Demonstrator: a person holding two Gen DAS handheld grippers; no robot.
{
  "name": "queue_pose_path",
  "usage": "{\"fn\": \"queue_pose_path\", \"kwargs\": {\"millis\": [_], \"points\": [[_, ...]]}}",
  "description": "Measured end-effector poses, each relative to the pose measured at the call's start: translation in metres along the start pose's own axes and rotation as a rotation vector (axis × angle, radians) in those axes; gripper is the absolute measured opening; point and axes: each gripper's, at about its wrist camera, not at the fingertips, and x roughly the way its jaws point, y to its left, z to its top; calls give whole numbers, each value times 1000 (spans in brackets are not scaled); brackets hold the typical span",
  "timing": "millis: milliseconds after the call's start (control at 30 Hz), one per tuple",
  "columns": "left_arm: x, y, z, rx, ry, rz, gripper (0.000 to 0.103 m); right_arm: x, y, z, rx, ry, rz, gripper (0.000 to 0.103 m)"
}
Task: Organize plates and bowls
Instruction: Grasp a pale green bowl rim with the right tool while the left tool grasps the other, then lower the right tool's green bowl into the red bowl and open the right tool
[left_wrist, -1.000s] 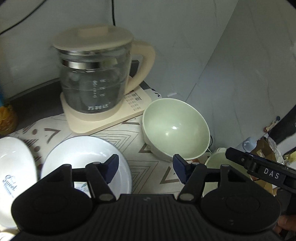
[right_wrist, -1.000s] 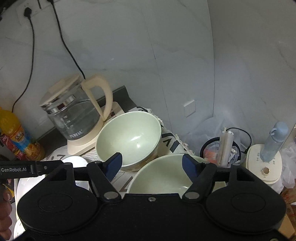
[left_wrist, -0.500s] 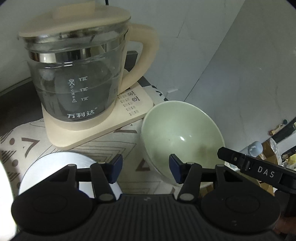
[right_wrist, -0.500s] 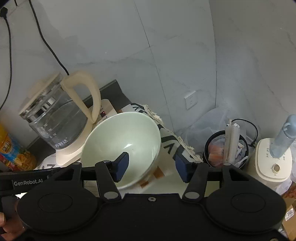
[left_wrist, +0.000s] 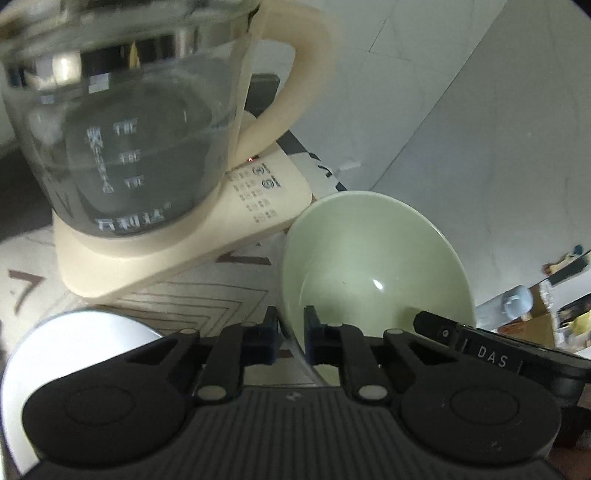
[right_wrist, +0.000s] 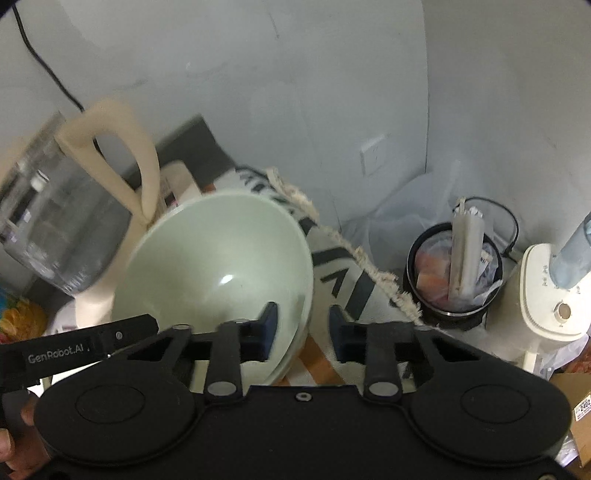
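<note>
My left tool (left_wrist: 290, 338) is clamped on the near-left rim of the pale green bowl (left_wrist: 373, 266), one finger inside the wall and one outside. That bowl sits on the patterned cloth (left_wrist: 207, 295) covering the surface, just right of the kettle base (left_wrist: 236, 225), its rim almost touching the base's corner. The glass kettle (left_wrist: 122, 140) stands on that base. A white plate (left_wrist: 74, 343) lies in front of the base, to the left of my left tool.

My right tool (right_wrist: 301, 328) is open, its fingers straddling the bowl's (right_wrist: 221, 266) right rim without closing on it: left pad over the interior, right pad over the cloth (right_wrist: 343, 273).
</note>
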Motion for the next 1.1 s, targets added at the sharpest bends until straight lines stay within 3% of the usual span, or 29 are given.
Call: {"fn": "queue_pose_path", "kwargs": {"millis": [500, 1100], "points": [[-70, 0, -10, -41, -103, 4, 12, -40, 19, 0, -33, -54, 27, 14], [-162, 3, -81, -104, -184, 81, 12, -110, 38, -42, -137, -93, 105, 15]]}}
